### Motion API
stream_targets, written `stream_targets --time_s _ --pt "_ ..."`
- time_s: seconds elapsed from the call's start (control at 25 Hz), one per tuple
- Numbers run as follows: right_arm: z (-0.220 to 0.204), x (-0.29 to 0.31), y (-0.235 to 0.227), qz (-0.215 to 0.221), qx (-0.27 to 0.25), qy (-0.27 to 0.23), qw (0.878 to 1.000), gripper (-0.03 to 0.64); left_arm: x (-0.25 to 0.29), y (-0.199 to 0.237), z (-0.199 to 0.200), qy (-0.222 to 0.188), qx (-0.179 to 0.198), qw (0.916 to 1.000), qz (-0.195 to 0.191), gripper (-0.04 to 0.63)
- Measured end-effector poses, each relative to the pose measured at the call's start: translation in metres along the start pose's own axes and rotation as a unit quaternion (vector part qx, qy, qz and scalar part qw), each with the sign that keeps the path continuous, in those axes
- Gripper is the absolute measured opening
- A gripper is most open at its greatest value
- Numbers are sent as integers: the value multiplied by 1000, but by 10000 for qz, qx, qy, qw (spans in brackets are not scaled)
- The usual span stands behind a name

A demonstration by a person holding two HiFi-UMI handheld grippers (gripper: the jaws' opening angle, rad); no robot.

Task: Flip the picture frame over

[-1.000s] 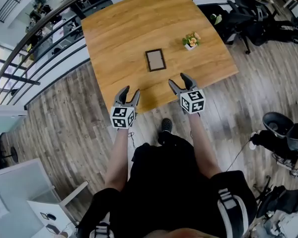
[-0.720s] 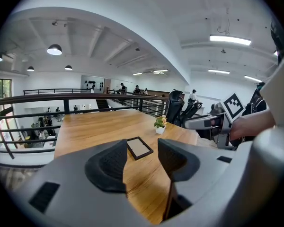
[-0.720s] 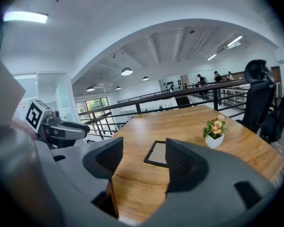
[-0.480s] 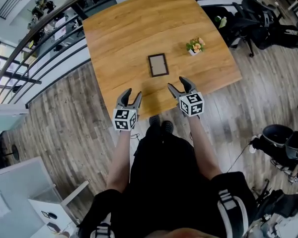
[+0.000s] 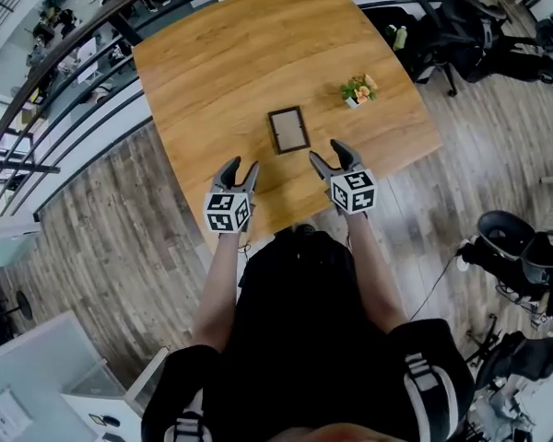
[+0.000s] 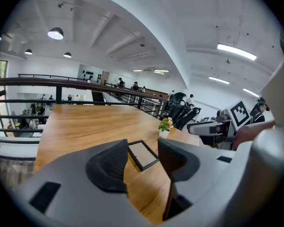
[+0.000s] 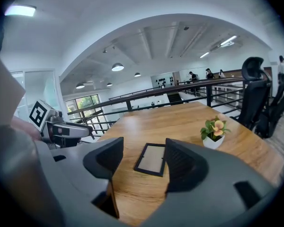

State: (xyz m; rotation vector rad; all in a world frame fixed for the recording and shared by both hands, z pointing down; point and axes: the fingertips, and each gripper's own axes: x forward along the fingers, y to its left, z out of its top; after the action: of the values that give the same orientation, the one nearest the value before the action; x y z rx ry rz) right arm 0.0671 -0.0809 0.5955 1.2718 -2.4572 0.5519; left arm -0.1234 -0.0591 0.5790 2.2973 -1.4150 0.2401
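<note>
Left tool [image 5: 241, 166] and right tool [image 5: 324, 150] now closer to flat, black-rimmed picture frame [image 5: 288, 130], both wide, empty.

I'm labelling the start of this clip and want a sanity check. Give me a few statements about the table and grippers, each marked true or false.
1. The picture frame lies flat on the table. True.
2. The left gripper is shut on the frame. False: its jaws stand apart and empty, short of the frame.
3. The potted plant stands on the frame. False: it stands on the table, apart from the frame, to its right in the head view.
4. The right gripper is open and holds nothing. True.
</note>
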Motion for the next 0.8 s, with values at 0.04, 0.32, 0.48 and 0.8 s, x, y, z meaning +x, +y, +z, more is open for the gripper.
stream_targets --time_s 0.04,0.32,0.48,0.8 --pt "1 0 -3 -58 1 -3 10000 278 6 0 1 -1 -55 10000 -56 206" --pt "-1 4 -23 -317 142 -23 9994 270 35 1 0 150 22 9996 -249 206" --pt "-3 16 -30 -275 154 52 9995 268 51 6 -3 236 69 9995 -208 206" --pt "-8 49 -46 -19 180 262 9995 268 87 14 -13 443 -81 9990 -64 206"
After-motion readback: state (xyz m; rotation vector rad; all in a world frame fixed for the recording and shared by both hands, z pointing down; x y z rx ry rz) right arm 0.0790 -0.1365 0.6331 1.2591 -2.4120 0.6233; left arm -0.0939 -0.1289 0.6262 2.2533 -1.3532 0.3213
